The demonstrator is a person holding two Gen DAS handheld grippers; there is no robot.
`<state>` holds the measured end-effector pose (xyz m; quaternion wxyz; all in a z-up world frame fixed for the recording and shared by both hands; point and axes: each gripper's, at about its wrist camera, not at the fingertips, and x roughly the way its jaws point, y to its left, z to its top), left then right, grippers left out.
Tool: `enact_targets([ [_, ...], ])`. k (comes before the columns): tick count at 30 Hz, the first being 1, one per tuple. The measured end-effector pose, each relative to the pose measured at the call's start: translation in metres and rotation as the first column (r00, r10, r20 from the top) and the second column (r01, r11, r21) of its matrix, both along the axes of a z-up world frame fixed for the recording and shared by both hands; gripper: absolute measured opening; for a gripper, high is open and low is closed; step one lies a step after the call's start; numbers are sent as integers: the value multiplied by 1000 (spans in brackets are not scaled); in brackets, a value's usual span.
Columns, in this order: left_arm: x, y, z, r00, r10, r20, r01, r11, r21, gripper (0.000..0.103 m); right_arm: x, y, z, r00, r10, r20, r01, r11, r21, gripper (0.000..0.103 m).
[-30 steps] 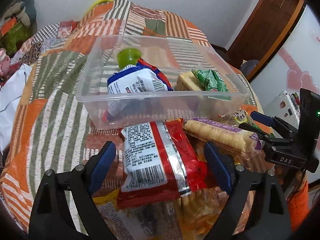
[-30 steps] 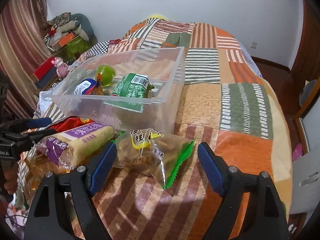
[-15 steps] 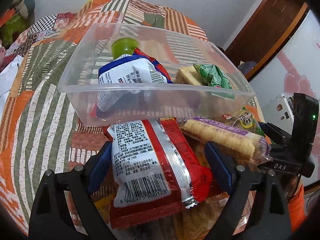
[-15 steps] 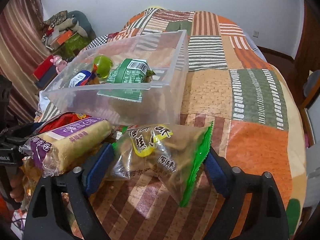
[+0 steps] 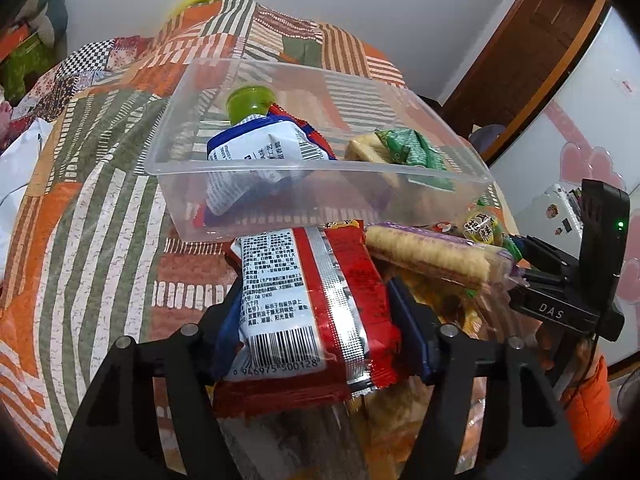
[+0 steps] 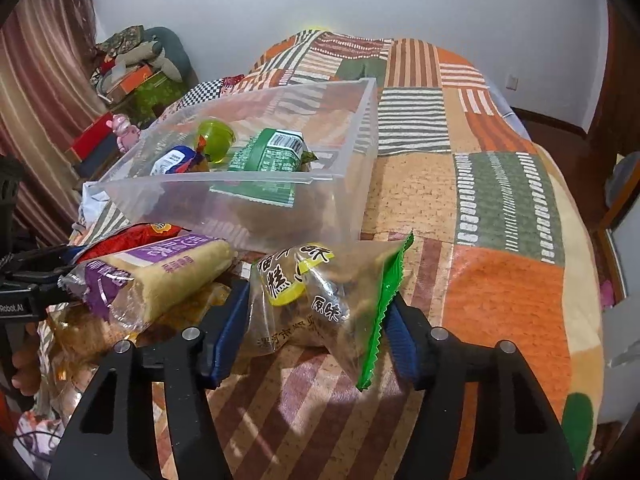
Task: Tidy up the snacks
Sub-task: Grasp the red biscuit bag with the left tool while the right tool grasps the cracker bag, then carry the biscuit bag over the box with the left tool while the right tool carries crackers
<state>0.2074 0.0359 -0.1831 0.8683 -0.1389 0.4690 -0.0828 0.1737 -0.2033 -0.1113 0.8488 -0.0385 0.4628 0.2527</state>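
A clear plastic bin sits on the patchwork bedspread and holds a blue-white packet, a green jelly cup and a green packet. In front of it, my left gripper is closing on a red and silver snack pack, and both blue pads press its sides. My right gripper is closing on a clear cake bag with a green edge, pads against it. A purple-wrapped biscuit roll lies between the two.
More loose snack bags lie under and around the grippers. The right gripper's body shows at the right of the left wrist view. The bedspread stretches right of the bin. Clutter is stacked by the curtain.
Both grippers' jaws have narrowed from wide open onto their packs. The red pack and the cake bag now sit squeezed between the pads, closer to the cameras.
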Motion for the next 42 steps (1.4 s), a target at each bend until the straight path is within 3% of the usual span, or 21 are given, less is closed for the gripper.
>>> enact_targets([
  [12,-27,1,32,996,14,86,-16,999,33,67,-15,-8,27,998,-9,63,8,1000,15,58],
  [24,-37,8,75,978,39,207,-52,997,57,67,-22,-13,68,986,-34,165,25,998,59,58],
  [32,-25,10,95,964,44,262,-65,995,71,67,-13,-3,96,970,-32,241,8,995,98,58],
  [42,14,2,101,959,34,281,-55,996,67,67,11,21,100,966,-10,257,-23,992,126,58],
])
